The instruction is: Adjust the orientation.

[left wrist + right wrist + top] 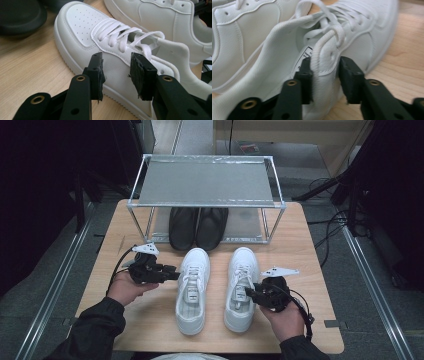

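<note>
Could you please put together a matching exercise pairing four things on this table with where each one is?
Column one:
1. Pair of black shoes
2. Left white lace-up sneaker
3. Right white lace-up sneaker
4. Grey mesh shelf of the metal-framed rack

Column two:
a. Its collar rim stands between the right gripper's jaws
b. Top level of the rack, with nothing on it
c. Low under the rack's top shelf, at the table's far side
d. Its side faces the left gripper

Pairs: 1-c, 2-d, 3-a, 4-b
</note>
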A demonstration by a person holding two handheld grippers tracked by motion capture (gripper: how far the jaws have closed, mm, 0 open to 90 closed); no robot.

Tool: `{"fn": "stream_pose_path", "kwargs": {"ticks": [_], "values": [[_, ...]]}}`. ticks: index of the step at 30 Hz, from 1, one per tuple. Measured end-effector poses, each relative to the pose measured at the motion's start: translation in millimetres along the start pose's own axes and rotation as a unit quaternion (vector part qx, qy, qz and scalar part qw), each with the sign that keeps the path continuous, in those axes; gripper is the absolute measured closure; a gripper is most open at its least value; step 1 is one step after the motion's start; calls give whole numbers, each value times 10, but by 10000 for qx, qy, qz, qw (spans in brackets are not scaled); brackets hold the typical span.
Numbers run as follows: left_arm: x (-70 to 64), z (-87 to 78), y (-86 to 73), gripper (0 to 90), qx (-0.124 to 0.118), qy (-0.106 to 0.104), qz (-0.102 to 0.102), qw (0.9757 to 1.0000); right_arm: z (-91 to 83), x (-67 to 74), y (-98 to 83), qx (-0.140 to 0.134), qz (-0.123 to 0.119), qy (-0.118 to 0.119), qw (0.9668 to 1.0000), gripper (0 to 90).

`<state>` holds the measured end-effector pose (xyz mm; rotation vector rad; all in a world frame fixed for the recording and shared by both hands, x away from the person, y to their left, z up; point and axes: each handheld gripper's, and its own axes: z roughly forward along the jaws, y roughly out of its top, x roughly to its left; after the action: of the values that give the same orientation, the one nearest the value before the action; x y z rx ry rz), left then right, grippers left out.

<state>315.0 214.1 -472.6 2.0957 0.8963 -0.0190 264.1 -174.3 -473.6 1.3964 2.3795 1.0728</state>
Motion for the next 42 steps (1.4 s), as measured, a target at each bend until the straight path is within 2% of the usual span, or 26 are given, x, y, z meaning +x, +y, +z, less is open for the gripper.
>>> {"fn": "stream_pose_path", "kwargs": {"ticks": [2,4,8,11,14,19,22,25,27,31,37,39,42], "values": [[1,-1,-21,643,35,12,-25,10000,4,-23,18,-7,-65,-56,10000,707],[7,2,-39,652,54,11,-29,10000,1,-31,32,11,-20,-39,10000,732],[23,22,-85,692,26,-137,-123,9998,4,8,61,44,-98,-106,9999,807],[22,50,-111,728,142,-194,-124,9996,31,41,89,46,-180,-144,9997,832],[27,71,-132,746,222,-219,-149,9994,70,75,110,10,-193,-3,9998,834],[32,91,-166,776,366,-216,-176,9989,98,160,126,12,-301,-56,9995,828],[25,121,-181,782,457,-236,-197,9985,97,154,136,17,-260,-18,9997,825],[-29,195,-183,784,625,-309,-130,9975,122,182,141,25,-285,76,9996,821],[-52,218,-183,807,639,-301,-81,9975,142,222,147,48,-368,106,9993,816],[-37,231,-190,818,622,-407,-294,9968,143,211,150,62,-394,155,9991,812],[-79,256,-179,870,640,-394,-202,9970,149,205,152,73,-430,216,9988,804],[-92,272,-175,872,667,-465,-232,9964,151,199,152,72,-432,245,9987,802],[-148,316,-168,869,694,-534,-150,9960,152,190,153,68,-429,264,9987,799]]}}
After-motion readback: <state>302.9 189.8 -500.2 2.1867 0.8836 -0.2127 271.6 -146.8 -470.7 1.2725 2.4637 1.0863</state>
